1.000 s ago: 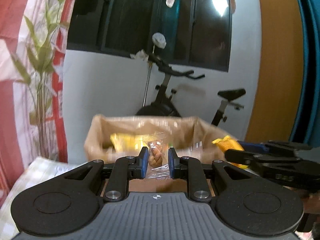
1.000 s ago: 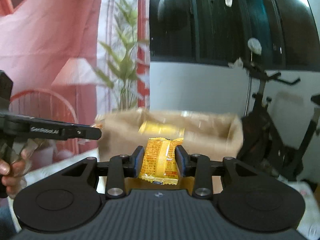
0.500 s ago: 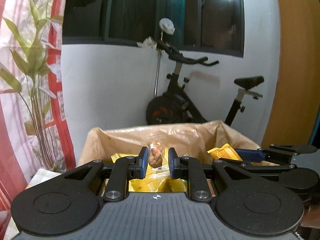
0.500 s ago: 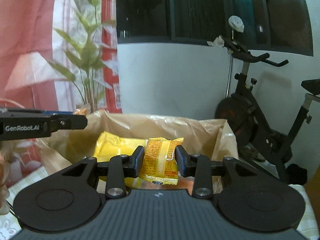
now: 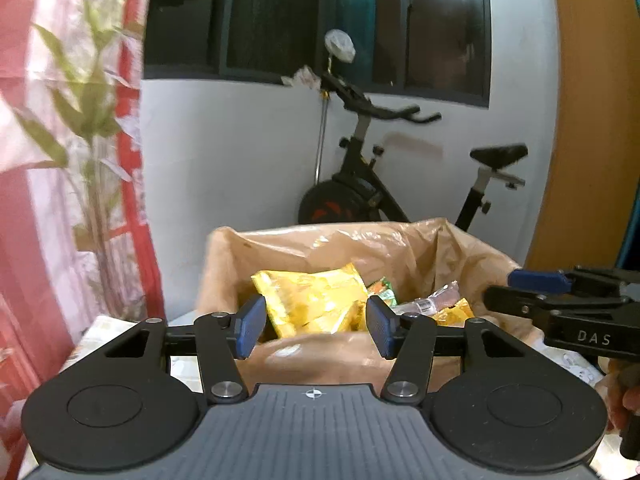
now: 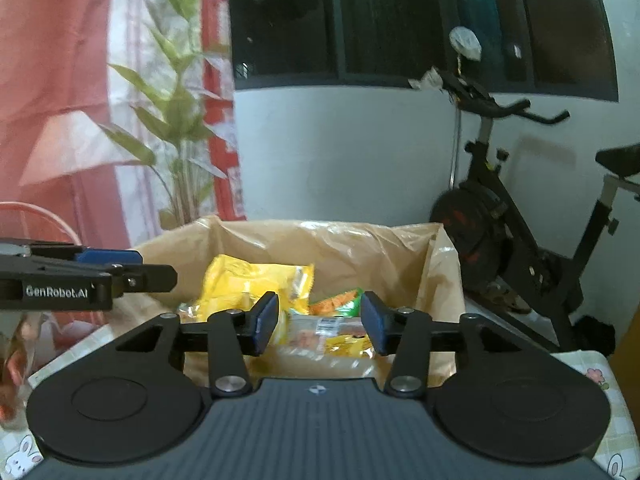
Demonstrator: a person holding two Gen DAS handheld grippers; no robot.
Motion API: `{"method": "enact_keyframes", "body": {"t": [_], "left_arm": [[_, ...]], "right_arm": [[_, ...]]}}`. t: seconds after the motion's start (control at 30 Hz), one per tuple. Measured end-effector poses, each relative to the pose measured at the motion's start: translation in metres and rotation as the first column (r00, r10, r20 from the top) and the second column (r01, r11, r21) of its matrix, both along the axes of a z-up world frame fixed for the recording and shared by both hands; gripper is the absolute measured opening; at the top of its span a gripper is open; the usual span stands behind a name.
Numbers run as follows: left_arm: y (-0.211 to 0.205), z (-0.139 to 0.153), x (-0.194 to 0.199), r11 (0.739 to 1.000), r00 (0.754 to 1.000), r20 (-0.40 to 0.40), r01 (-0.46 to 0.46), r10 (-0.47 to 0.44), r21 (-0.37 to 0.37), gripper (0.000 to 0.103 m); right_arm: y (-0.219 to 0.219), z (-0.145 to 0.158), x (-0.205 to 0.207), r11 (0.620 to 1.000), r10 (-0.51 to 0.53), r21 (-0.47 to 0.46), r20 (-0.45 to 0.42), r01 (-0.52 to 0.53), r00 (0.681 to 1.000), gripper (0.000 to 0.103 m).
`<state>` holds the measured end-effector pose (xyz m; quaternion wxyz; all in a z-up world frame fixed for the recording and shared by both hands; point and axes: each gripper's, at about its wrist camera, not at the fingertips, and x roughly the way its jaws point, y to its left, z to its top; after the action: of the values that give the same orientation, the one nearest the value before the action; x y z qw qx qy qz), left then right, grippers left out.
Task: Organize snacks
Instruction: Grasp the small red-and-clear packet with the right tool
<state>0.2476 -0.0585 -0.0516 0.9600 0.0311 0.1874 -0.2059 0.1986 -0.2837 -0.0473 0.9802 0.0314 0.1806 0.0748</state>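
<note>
Both claws, left claw [image 5: 316,326] and right claw [image 6: 319,328], are opening with nothing between their pads, poised just above the lined box [image 5: 420,248]; dropped snacks [image 6: 256,280] lie centre-frame below.

Each view looks forward from a wrist camera along its own tongs, tilted a little downward, close above the near rim of the lined box [image 5: 400,248] of snacks. Both share the box [image 6: 340,240], the white wall and the exercise bike [image 5: 360,184] behind. The left view has the right tongs [image 5: 520,290] at its right edge; the right view has the left tongs [image 6: 128,268] at its left edge.
</note>
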Motion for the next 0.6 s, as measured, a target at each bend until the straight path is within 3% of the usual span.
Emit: {"method": "enact_keyframes", "body": {"t": [0.13, 0.3, 0.43, 0.6], "left_arm": [[0.035, 0.001, -0.033, 0.999, 0.999, 0.014, 0.035, -0.035, -0.005, 0.064], [0.068, -0.027, -0.045, 1.0, 0.995, -0.099, 0.017, -0.019, -0.022, 0.063], [0.078, -0.063, -0.037, 0.999, 0.976, -0.218, -0.031, 0.021, -0.041, 0.061], [0.071, -0.105, -0.029, 0.999, 0.946, -0.322, -0.033, 0.019, -0.039, 0.057]], "right_arm": [[-0.005, -0.001, -0.036, 1.0, 0.013, 0.027, 0.059, -0.015, 0.998, 0.049], [-0.013, -0.015, -0.079, 0.998, -0.007, 0.062, 0.071, 0.002, 0.997, 0.049], [-0.015, -0.035, -0.102, 0.997, -0.043, 0.068, 0.037, 0.041, 0.998, 0.049], [-0.01, -0.069, -0.105, 0.997, -0.045, 0.062, -0.079, 0.05, 0.996, 0.049]]}}
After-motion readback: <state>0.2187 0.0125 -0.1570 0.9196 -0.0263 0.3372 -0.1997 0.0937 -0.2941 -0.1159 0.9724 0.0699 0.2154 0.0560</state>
